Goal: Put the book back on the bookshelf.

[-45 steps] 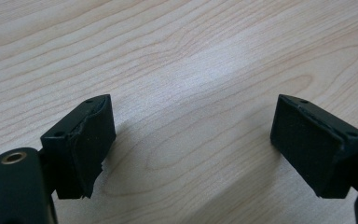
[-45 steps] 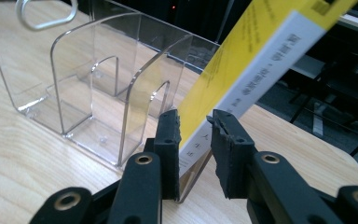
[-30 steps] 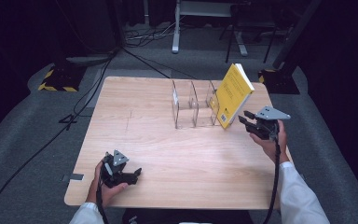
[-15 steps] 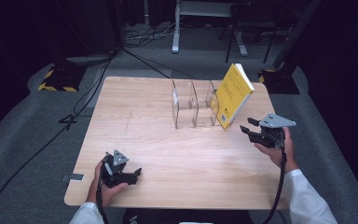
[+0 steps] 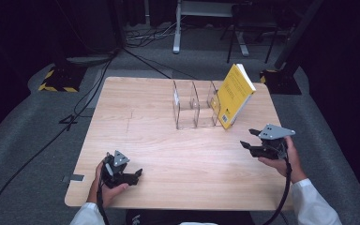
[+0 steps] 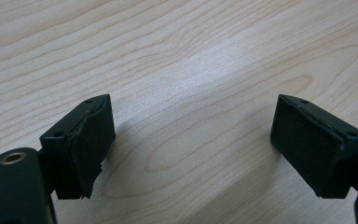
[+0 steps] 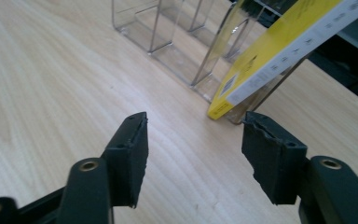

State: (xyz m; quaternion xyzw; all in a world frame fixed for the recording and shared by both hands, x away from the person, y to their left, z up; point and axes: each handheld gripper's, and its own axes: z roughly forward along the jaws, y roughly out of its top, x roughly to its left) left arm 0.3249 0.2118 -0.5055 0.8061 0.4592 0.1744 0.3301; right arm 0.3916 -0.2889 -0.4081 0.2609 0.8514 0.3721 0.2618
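L tongs point(image 5: 132, 176) near front-left corner of worktop point(image 5: 136, 117), jaws apart, empty. Clear rack point(image 5: 194, 105) mid-back. Yellow book point(image 5: 234, 95) leans in its right end slot: paperback, prob. light, flexy, glossy; grip spine edge. R tongs point(image 5: 249, 145) near right edge, jaws just opened, nothing between.

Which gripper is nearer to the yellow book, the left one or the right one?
Right. The right gripper is open just in front of the yellow book, not touching it. The left gripper rests far away at the table's near left edge.

The left gripper point(image 6: 191, 149) holds its fingers point(image 6: 86, 144) apart over bare wooden table point(image 6: 191, 56).
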